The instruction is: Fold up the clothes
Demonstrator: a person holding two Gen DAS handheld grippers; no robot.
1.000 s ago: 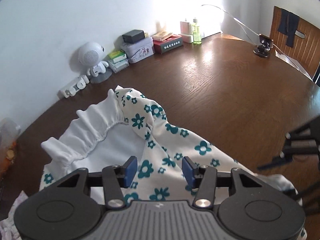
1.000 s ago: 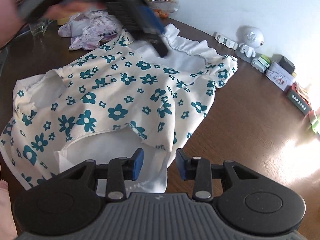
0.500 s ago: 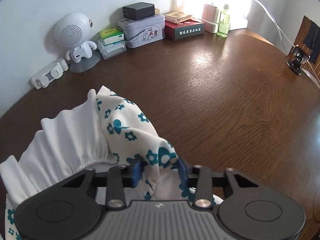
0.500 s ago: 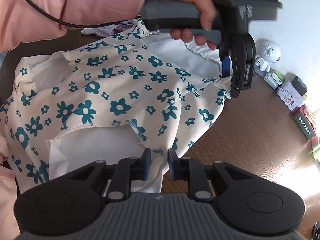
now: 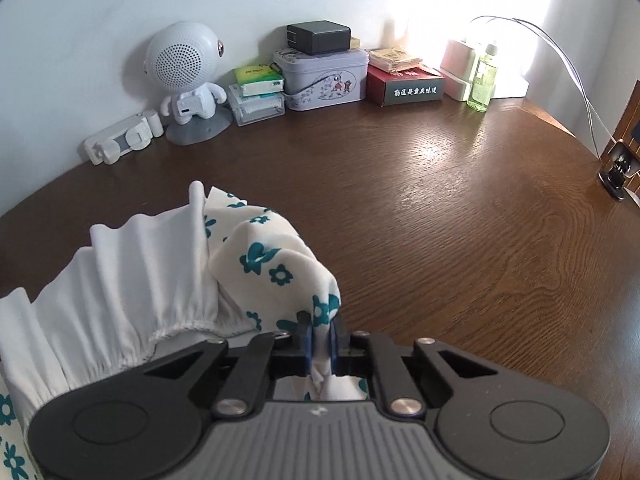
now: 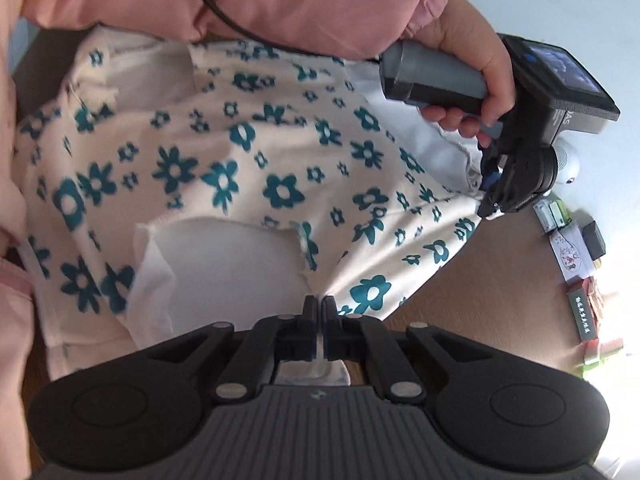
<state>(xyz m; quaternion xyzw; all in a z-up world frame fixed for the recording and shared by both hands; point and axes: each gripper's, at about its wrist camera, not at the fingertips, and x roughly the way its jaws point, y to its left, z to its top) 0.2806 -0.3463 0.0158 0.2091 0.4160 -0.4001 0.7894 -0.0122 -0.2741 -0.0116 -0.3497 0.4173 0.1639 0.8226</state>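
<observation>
Over the table (image 5: 460, 220), both tongs, left (image 5: 320, 340) and right (image 6: 319, 320), pinch the dress (image 6: 248, 176) closed; thin bites could slip mid-fold.

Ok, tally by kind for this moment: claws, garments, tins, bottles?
Claws: 2, the left claw and the right claw, both shut on the garment
Garments: 1, the floral garment
Tins: 1, the tin
Bottles: 1, the green bottle
Total: 5
</observation>
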